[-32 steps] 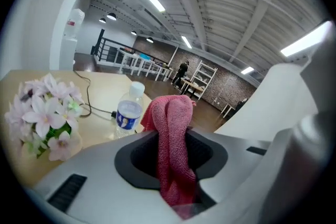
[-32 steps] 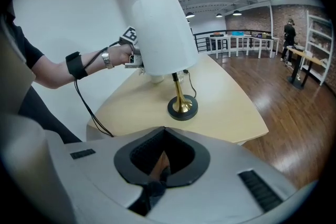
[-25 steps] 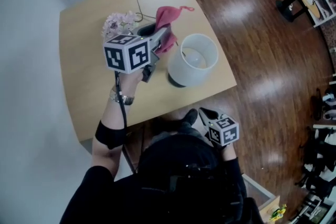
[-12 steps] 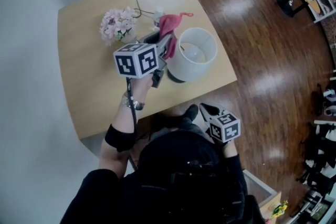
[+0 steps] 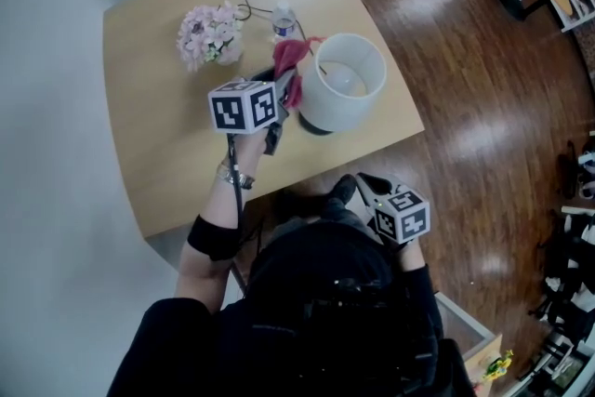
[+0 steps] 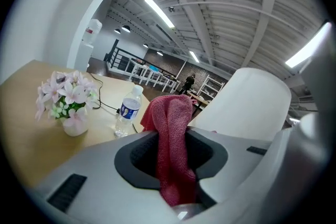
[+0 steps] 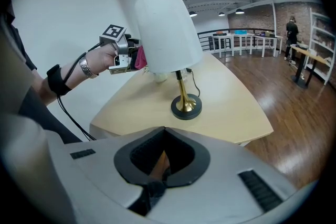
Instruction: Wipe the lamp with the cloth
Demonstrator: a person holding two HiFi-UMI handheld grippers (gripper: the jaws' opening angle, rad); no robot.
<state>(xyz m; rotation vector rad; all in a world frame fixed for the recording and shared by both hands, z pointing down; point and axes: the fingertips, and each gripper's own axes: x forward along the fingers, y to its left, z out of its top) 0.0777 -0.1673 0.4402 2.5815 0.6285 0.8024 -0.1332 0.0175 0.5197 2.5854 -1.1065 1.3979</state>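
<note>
Wooden desk (image 5: 167, 135) carries the white lamp (image 5: 342, 93) near its right edge, with bare top to the left. Wiping looks barely begun to me. My left gripper (image 5: 284, 88) is clamped on the red cloth (image 5: 290, 59), just beside the shade. My right gripper (image 5: 367, 191) hangs off the near edge, jaws together and empty.
</note>
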